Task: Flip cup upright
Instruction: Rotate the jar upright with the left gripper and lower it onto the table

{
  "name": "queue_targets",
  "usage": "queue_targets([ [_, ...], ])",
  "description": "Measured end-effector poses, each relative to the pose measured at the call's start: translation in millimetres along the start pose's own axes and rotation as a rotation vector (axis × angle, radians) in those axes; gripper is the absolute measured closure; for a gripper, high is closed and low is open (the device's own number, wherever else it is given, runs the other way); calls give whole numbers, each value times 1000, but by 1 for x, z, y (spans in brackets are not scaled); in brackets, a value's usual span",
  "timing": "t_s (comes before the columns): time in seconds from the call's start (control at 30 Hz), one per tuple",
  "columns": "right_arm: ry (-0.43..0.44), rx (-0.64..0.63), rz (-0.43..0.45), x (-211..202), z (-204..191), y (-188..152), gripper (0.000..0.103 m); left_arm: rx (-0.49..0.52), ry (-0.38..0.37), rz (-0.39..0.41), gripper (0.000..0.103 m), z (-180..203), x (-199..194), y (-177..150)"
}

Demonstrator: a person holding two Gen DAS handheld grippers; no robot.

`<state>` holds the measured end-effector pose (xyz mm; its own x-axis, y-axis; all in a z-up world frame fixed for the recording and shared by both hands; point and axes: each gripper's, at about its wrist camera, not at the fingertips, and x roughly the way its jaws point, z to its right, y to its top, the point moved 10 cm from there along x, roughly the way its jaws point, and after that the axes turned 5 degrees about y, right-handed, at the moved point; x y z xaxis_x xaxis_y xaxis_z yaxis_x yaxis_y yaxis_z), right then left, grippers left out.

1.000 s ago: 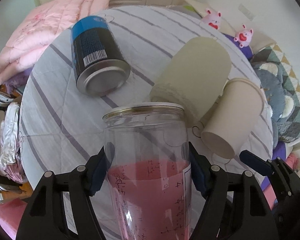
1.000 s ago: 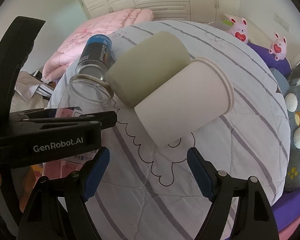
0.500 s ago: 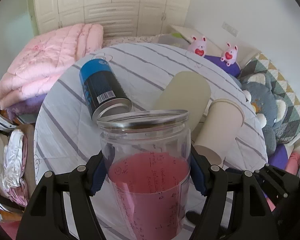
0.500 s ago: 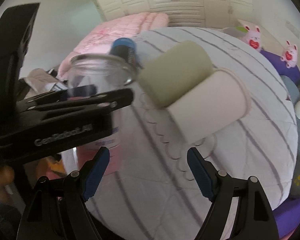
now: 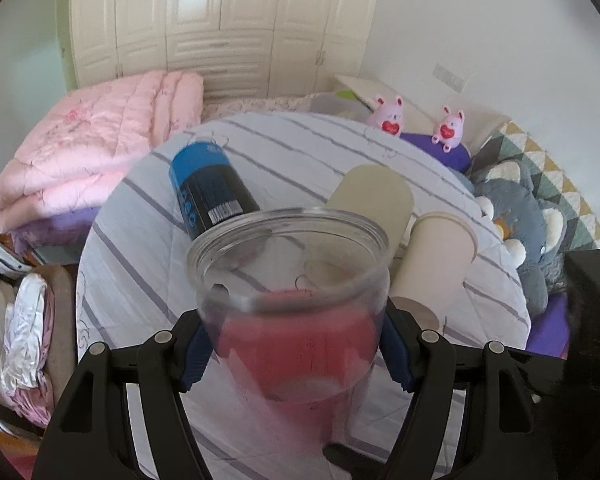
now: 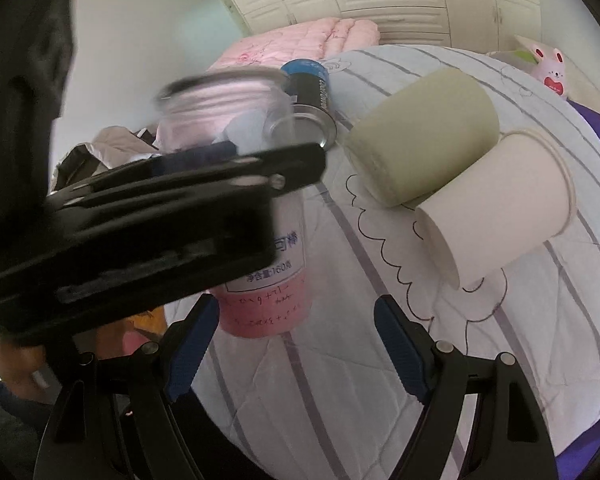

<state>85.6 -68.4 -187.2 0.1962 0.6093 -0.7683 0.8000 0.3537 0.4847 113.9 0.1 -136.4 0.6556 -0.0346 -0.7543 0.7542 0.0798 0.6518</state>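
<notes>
- Your left gripper (image 5: 292, 352) is clenched on the clear plastic cup (image 5: 290, 292); both blue pads press its sides
- The cup stands mouth-up in that grip, its pink-labelled base close above the striped cloth (image 6: 340, 380); whether the base touches the cloth cannot be told
- In the right wrist view the cup (image 6: 260, 240) appears left of centre, blurred, partly hidden by the left gripper's body
- Your right gripper (image 6: 292, 350) is released; its jaws stand wide apart with only cloth between them
- On the cloth behind the cup, three items lie on their sides: a blue-and-black can (image 5: 210, 192), a pale green cup (image 5: 374, 196) and a white paper cup (image 5: 436, 256)
- The green and paper cups lie against each other
</notes>
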Motion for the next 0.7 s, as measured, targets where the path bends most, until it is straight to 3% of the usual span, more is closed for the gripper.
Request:
queue_targets([
  [0.17, -40, 8, 9, 12, 9, 6, 22, 18, 3, 12, 31, 1, -3, -2],
  [0.7, -38, 31, 32, 25, 17, 11, 22, 69, 32, 15, 32, 9, -2, -5],
])
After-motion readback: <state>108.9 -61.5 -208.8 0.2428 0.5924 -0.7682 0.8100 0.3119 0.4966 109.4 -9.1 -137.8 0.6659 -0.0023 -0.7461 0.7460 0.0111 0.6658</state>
